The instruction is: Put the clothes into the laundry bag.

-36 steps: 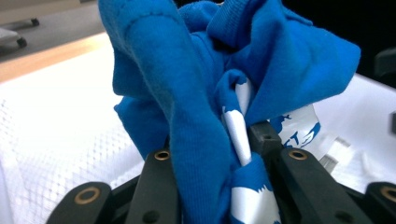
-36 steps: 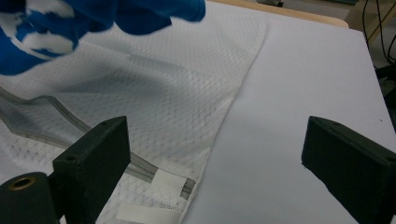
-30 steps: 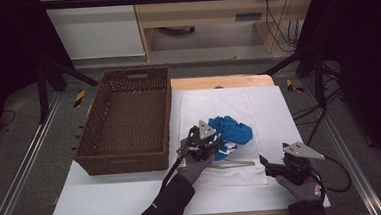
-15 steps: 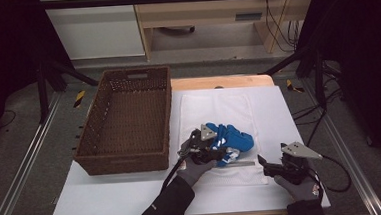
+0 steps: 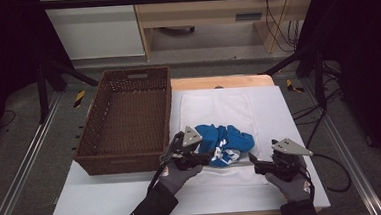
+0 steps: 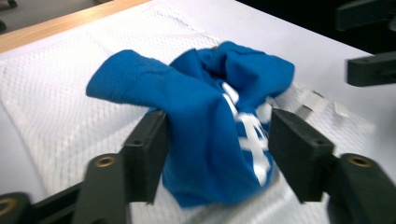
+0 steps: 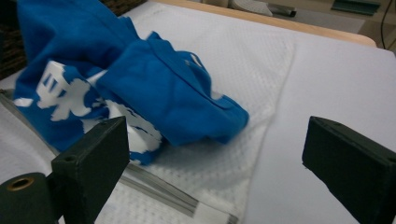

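Note:
A crumpled blue cloth (image 5: 229, 139) with white print lies on a white mesh bag (image 5: 218, 108) on the white board. My left gripper (image 5: 213, 156) reaches in from the cloth's left near side. In the left gripper view the blue cloth (image 6: 205, 93) bulges between the jaws. The left pad touches it, the right pad stands just off it, and the jaws have just been closing. My right gripper (image 5: 256, 166) rests on the board right of the cloth, open wide and empty. The right gripper view has the cloth (image 7: 154, 88) ahead of the right gripper (image 7: 215, 163) and to its left.
A brown wicker basket (image 5: 127, 164) stands empty at the left of the white board (image 5: 289, 111). The mesh bag's zipper edge (image 7: 154, 182) runs under the cloth's near side. The board's wooden far edge (image 5: 222, 81) sits beyond the bag.
The blue cloth has shifted toward the near edge and spread wider. My left gripper moved nearer and slightly right, its jaws now wider around the cloth. The right gripper stayed put.

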A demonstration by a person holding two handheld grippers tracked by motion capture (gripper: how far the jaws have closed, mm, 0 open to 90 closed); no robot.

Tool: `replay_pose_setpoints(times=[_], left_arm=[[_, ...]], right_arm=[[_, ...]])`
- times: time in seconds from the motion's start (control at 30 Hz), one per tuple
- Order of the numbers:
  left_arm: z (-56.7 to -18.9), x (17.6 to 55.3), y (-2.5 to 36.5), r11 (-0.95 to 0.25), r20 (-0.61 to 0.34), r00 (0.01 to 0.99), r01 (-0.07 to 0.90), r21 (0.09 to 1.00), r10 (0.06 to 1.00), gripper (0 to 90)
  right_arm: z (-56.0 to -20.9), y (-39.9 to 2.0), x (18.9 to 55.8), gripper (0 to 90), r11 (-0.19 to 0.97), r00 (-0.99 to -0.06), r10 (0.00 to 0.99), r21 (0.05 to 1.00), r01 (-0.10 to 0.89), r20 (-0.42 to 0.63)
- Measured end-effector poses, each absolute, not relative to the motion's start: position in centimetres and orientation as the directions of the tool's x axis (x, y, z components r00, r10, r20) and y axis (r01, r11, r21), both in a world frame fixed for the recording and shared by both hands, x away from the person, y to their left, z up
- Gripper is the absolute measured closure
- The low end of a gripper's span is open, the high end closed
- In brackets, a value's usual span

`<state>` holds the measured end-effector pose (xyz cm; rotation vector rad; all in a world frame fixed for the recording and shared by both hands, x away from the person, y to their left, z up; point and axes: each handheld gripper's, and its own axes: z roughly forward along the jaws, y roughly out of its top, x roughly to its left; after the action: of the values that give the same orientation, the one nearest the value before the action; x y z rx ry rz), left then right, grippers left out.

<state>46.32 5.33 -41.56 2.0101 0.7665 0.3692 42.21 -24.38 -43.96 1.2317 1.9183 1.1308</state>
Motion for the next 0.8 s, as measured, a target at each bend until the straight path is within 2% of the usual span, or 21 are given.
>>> replay_pose_setpoints(times=[0.03,0.2,0.3,0.37,0.67,0.8], left_arm=[[-41.7,45.7,6.2,-0.379,-0.046,0.76,0.374,0.847,0.648,47.1],[-42.6,44.6,7.4,-0.401,-0.034,0.75,0.39,0.829,0.661,63.6],[-43.6,43.8,7.7,-0.412,-0.03,0.747,0.399,0.819,0.665,68.9],[-44.8,43.1,7.6,-0.428,-0.031,0.745,0.416,0.802,0.666,76.0],[-47.2,42.5,7.1,-0.43,-0.044,0.75,0.425,0.797,0.66,88.5],[-48.0,42.3,7.0,-0.443,-0.026,0.742,0.427,0.788,0.669,90.0]], right_arm=[[-43.7,-23.6,42.4,7.6,0.215,-0.415,0.909,0.885,0.413,-0.027],[-43.4,-22.1,42.9,6.7,0.21,-0.433,0.901,0.888,0.409,-0.013],[-43.5,-21.0,43.4,5.4,0.217,-0.443,0.897,0.882,0.418,-0.01],[-43.7,-20.0,43.8,4.0,0.228,-0.448,0.894,0.874,0.429,-0.014],[-43.9,-17.4,45.4,2.0,0.222,-0.439,0.898,0.866,0.449,-0.002],[-44.4,-15.5,46.2,1.9,0.255,-0.438,0.898,0.851,0.459,-0.032]])
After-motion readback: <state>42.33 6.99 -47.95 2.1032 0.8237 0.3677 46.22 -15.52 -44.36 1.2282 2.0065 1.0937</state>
